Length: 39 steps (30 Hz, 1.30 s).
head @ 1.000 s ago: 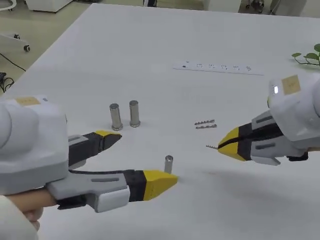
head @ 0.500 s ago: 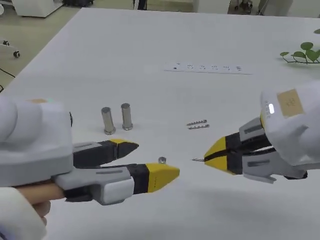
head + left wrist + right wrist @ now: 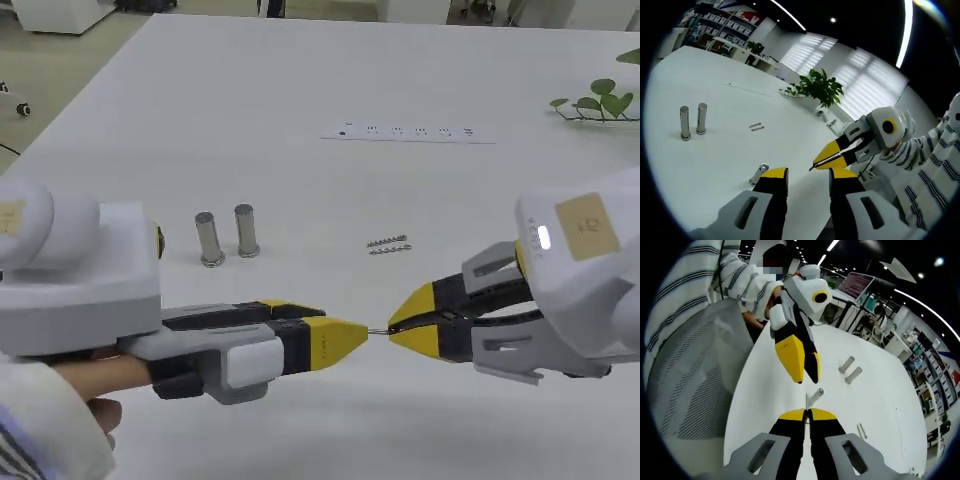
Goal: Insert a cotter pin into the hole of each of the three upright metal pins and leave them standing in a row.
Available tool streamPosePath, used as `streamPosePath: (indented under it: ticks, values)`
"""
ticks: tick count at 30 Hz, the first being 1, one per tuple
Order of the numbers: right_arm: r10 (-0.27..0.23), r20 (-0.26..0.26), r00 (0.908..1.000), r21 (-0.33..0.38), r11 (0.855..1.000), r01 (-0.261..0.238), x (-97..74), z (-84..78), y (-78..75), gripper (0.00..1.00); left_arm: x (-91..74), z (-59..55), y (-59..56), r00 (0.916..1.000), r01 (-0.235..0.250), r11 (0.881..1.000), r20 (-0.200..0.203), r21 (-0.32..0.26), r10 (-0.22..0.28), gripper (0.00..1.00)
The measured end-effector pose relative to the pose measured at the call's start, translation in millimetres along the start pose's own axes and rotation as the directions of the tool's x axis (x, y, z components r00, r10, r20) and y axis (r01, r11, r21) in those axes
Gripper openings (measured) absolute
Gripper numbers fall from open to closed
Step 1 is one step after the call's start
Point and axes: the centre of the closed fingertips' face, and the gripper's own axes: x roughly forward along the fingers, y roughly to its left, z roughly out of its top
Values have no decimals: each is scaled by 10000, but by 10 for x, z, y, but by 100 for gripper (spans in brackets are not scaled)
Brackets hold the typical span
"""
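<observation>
Pinching a cotter pin (image 3: 806, 401) tip-forward, right tool (image 3: 807, 413) targets the metal pin (image 3: 759, 174); left tool (image 3: 807, 173) waits alongside, jaws parted, empty.

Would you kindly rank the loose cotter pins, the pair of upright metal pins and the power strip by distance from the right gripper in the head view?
1. loose cotter pins, just ahead on the table.
2. pair of upright metal pins, off to the left.
3. power strip, far back.
</observation>
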Motion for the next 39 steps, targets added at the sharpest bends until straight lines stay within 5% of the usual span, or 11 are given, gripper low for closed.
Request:
streamPosePath:
  ticks: [20, 39]
  values:
    - [-40, 336, 9994, -119, 9999, 44, 11, 146, 53, 3, 90, -81, -115, 9982, 598, 9918, -31, -1125, -605, 5]
    - [35, 225, 9997, -171, 9998, -31, 73, 146, 95, 3, 73, -118, -101, 9980, 566, 9889, -192, -1373, -598, 2]
